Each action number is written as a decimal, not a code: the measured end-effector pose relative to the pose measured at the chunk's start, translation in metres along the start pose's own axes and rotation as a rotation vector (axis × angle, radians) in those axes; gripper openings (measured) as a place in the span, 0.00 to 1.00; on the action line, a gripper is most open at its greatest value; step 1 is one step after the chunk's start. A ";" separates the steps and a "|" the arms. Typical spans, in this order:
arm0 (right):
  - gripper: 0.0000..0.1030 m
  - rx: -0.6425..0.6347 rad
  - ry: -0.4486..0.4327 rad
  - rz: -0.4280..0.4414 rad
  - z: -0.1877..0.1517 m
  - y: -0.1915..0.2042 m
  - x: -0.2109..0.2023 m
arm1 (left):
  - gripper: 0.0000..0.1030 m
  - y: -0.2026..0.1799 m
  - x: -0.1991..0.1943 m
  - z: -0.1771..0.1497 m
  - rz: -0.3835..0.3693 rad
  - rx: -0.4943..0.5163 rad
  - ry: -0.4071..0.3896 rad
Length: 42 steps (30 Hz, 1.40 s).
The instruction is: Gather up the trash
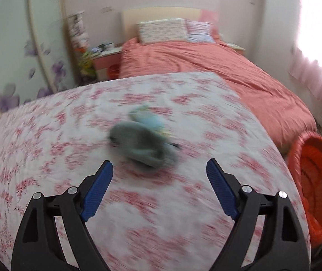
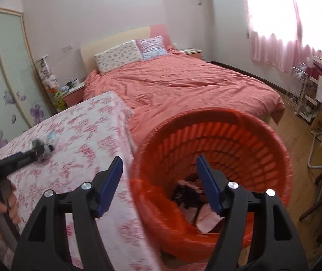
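Blue-padded left claw (image 1: 159, 171) is gaping empty before blurry grey-blue crumpled trash (image 1: 141, 144) on the floral-clothed counter (image 1: 48, 140), while the right claw (image 2: 159, 169) is hanging spread over the round orange slatted plastic basket (image 2: 271, 144).

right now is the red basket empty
No, in the right wrist view the red basket already holds crumpled pink and dark scraps at its bottom.
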State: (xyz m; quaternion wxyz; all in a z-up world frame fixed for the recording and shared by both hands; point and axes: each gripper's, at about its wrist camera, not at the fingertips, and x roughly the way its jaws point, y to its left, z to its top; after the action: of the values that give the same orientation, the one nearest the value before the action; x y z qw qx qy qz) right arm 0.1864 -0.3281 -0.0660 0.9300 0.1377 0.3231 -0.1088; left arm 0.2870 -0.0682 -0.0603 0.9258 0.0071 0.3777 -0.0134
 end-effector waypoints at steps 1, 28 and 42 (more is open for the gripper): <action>0.64 -0.012 0.008 0.008 -0.001 0.009 0.003 | 0.79 0.006 0.003 0.003 -0.010 -0.027 0.001; 0.63 -0.195 0.103 0.195 -0.005 0.160 0.061 | 0.13 0.148 0.007 -0.012 -0.043 -0.093 0.094; 0.52 -0.267 0.227 0.202 0.025 0.274 0.159 | 0.45 0.179 0.006 -0.018 -0.083 -0.130 0.095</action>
State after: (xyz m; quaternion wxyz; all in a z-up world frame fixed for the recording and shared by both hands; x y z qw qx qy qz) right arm 0.4025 -0.0969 -0.0969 0.9037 0.0560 0.4221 0.0452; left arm 0.2844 0.1106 -0.0769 0.9040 -0.0680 0.4212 -0.0268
